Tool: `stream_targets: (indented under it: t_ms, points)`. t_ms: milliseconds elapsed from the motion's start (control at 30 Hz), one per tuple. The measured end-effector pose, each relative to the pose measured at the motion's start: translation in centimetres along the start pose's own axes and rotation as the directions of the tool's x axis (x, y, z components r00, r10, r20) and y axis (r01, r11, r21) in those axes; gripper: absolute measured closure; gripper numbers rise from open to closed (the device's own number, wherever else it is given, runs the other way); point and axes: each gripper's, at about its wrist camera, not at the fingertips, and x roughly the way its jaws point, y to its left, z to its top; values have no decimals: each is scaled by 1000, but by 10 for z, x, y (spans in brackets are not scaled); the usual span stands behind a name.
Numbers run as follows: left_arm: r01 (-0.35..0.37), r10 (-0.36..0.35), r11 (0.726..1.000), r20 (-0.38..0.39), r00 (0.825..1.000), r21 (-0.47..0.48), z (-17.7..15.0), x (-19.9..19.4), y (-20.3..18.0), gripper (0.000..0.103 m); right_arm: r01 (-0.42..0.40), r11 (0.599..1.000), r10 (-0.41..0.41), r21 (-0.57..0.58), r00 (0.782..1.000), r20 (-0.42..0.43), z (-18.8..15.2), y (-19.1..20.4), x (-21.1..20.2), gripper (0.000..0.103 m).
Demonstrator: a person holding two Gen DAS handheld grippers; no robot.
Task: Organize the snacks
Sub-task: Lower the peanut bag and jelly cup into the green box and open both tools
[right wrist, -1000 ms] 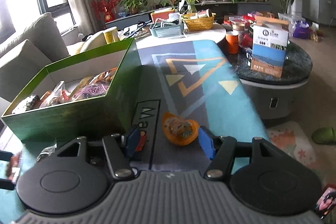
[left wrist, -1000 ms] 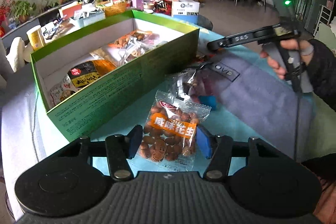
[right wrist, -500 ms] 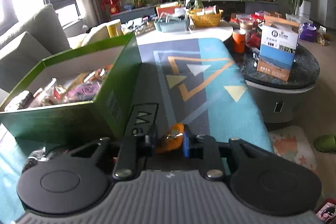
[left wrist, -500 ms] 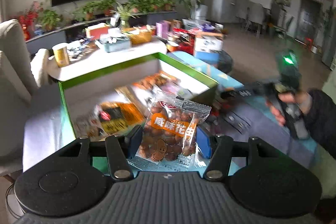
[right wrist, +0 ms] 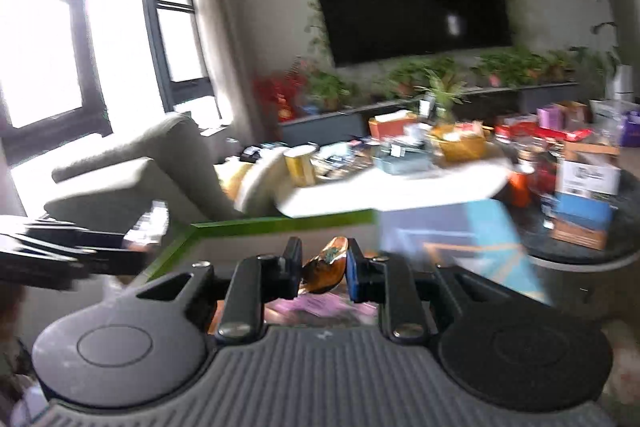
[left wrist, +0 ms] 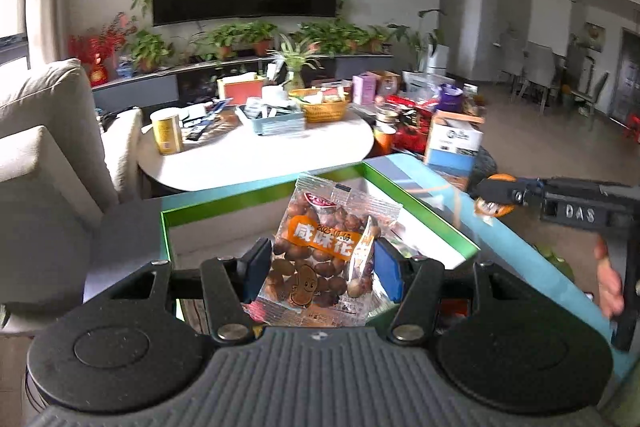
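Both tools, left with peanut bag, right with orange snack, now above green box.

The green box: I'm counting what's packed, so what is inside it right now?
Little shows. In the green box, a pale inner wall and a crinkled wrapper edge are visible; the peanut bag held by the left gripper covers the rest. The right view is blurred.

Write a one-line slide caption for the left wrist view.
Left tongs grip a peanut packet over the open green box.
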Motion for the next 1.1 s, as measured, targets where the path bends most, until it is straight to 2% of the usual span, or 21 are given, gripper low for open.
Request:
stream_targets:
  t_ms: [200,500,967,1100]
  points:
    - [-37,37,999,-12,999,-37,4,16,5,50,-46,998,49,48,998,-48,4,16,38,82]
    - [-59,56,997,-63,996,-49,-5,37,8,50,-24,996,33,87,994,-101,-1,13,61,82]
    - [-73,70,997,-109,992,-29,-9,47,-2,48,-30,994,42,110,993,-115,-10,14,48,82]
    - [-81,78,996,-96,992,-32,-10,45,-2,48,-30,995,40,99,994,-105,-11,14,41,81]
